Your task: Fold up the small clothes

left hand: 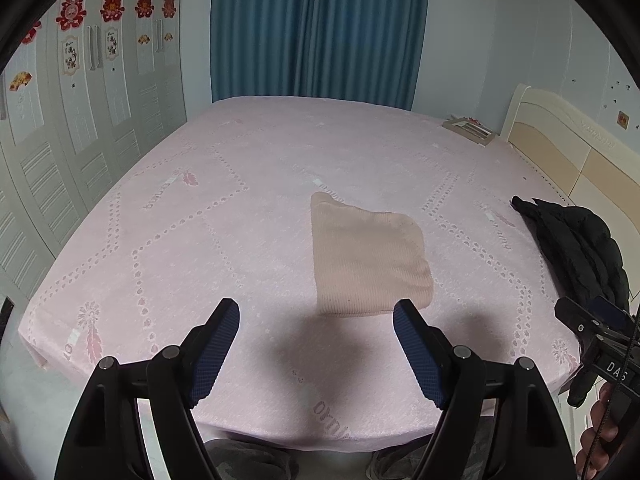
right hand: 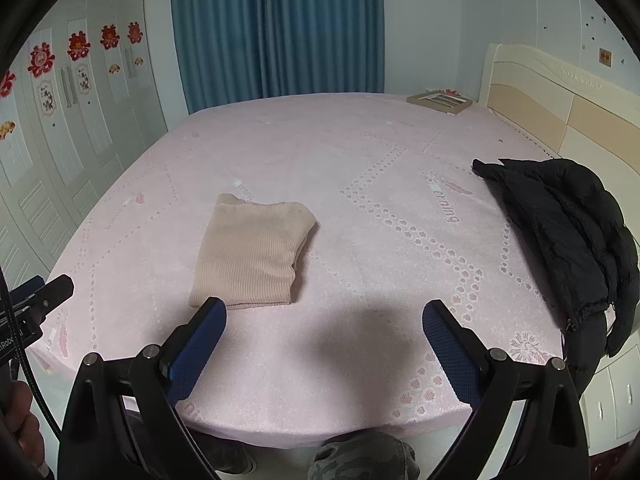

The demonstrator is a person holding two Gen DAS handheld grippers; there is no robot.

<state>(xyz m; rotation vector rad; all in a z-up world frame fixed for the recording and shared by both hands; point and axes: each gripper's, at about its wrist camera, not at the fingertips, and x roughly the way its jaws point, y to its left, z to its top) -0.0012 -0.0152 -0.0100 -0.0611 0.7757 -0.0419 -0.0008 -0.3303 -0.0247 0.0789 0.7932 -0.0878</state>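
A beige ribbed knit garment [left hand: 368, 260] lies folded into a compact rectangle on the pink bed [left hand: 200, 216]; it also shows in the right wrist view [right hand: 252, 252]. My left gripper [left hand: 316, 312] is open and empty, held above the bed's near edge, just short of the garment. My right gripper [right hand: 324, 312] is open and empty, a little to the right of the garment's near edge. The right gripper's body shows at the right edge of the left wrist view [left hand: 596, 332].
A black puffer jacket [right hand: 568, 240] lies on the bed's right side near the cream headboard [right hand: 560, 96]. A flat picture frame [right hand: 440, 101] lies at the far right corner. White wardrobe doors [left hand: 80, 120] stand on the left, blue curtains [left hand: 316, 28] behind.
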